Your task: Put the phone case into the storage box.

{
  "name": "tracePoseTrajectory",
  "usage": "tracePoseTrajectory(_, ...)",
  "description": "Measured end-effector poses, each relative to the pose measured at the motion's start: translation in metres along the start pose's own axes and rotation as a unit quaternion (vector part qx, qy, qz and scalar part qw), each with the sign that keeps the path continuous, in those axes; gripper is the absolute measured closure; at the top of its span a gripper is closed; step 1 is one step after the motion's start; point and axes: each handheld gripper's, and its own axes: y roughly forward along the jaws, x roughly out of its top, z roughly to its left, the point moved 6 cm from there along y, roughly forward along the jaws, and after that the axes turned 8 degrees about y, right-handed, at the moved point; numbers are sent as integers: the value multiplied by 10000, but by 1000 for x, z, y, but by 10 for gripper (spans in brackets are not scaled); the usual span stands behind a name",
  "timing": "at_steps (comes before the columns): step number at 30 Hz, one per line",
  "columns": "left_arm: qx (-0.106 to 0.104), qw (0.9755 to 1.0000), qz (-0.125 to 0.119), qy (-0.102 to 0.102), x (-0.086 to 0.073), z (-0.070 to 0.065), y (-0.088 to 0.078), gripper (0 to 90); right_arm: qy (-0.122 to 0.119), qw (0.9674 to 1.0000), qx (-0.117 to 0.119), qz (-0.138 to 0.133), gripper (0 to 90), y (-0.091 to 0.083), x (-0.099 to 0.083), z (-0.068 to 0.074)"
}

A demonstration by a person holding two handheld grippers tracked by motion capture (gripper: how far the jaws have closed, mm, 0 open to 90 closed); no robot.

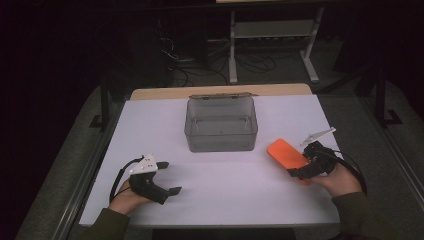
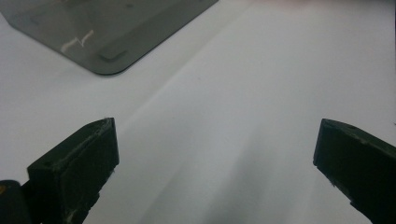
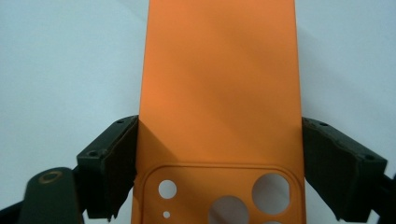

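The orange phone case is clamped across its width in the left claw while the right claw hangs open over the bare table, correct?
Sides are swapped. The right gripper view shows the right claw clamped across the orange phone case; the left gripper view shows the left claw open over the bare table.

The flat orange phone case [image 3: 219, 93] looks like matt, smooth plastic or rubbery silicone, with clean-cut round camera holes. The smoky grey translucent plastic box [image 1: 221, 125] has glossy walls that catch light, and a faint scratch shows on its side. The white table top [image 1: 225, 185] is smooth and matt, like laminate, with a bare wooden edge strip [image 1: 220, 91] at the far side. The black gripper pads [image 3: 109, 163] look dull, scuffed and slightly rough.
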Motion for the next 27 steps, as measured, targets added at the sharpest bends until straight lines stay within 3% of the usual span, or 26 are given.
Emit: tracePoseTrajectory(27,-6,10000,52,52,0,-2,2,0,-426,9988,208,-97,156,4,15,25)
